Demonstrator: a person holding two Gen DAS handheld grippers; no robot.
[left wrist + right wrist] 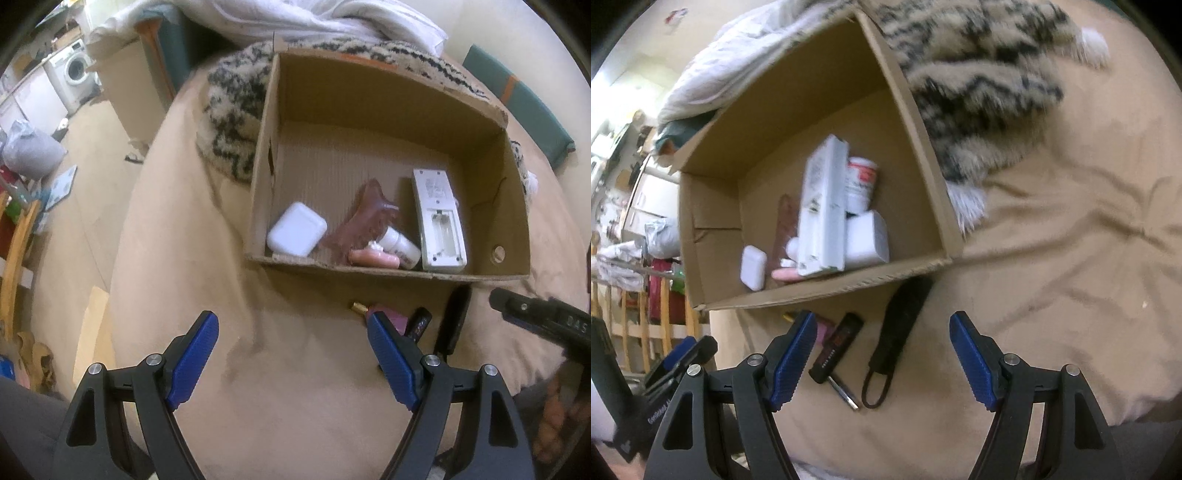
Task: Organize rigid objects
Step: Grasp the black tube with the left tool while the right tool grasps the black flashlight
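Note:
An open cardboard box sits on a tan bedspread and also shows in the right wrist view. Inside lie a white remote, a white earbud case, a brown comb-like piece, a small white bottle and a pink tube. In front of the box lie a long black object with a loop, a black screwdriver-like tool and a pink item. My left gripper is open and empty before the box. My right gripper is open and empty above the black items.
A patterned fuzzy blanket and white bedding lie behind the box. A washing machine and floor clutter are at the left. A wooden rail stands beside the bed.

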